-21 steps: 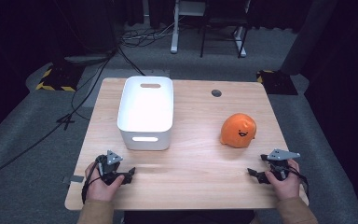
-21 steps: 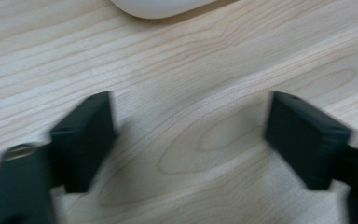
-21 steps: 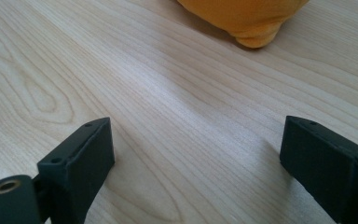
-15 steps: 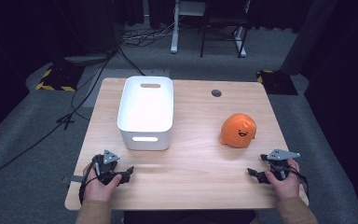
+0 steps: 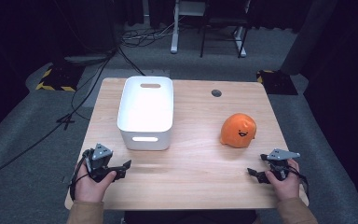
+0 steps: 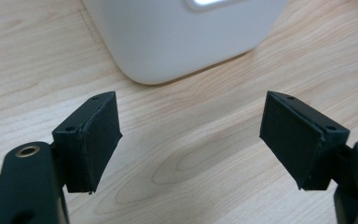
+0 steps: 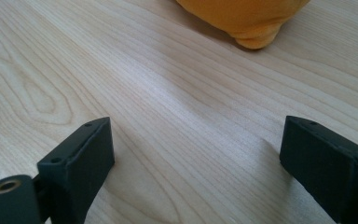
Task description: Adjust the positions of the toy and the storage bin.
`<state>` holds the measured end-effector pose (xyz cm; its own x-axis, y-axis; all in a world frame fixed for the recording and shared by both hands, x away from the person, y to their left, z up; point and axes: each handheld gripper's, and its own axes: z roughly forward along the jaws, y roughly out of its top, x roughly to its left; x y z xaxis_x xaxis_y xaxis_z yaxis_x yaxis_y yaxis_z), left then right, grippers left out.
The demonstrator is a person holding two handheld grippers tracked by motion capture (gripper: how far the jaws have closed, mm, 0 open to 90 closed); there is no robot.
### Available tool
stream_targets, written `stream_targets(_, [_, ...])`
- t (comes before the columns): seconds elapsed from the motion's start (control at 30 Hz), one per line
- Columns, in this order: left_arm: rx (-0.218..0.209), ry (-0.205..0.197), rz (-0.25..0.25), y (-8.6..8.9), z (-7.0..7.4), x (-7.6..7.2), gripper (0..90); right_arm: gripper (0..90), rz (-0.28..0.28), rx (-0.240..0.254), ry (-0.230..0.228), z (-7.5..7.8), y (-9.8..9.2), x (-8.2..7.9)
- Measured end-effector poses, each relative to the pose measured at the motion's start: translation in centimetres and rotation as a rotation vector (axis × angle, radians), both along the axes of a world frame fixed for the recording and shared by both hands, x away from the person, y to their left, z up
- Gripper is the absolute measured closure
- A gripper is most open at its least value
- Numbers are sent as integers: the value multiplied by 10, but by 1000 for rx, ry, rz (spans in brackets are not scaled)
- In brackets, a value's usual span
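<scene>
A white plastic bin with handle slots stands on the left half of the wooden table. An orange plush toy with a smiling face lies on the right half. My left gripper rests near the front left edge, just in front of the bin, jaws open and empty. In the left gripper view the left gripper points at the bin's near wall. My right gripper rests at the front right, open and empty. In the right gripper view the right gripper faces the toy's lower edge.
A round cable hole sits in the table's far right part. Bare wood lies between the two grippers. Beyond the table are grey carpet, floor cables and chair or desk legs.
</scene>
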<state>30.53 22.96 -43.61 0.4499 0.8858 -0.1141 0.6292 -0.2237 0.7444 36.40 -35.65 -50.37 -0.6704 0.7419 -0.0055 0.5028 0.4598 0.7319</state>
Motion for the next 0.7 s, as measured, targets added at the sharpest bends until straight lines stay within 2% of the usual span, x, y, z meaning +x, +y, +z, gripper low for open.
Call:
stream_targets(0.2, [3,-25,-1,3,18,-6,221,101,0,0,0,0,0,0])
stream_targets(0.4, [8,-43,1,5,28,-8,226,101,0,0,0,0,0,0])
stream_targets(0.6, [-4,-70,-4,4,43,-1,246,101,0,0,0,0,0,0])
stream_targets(0.7, [10,-71,-14,2,51,6,246,101,0,0,1,0,0,0])
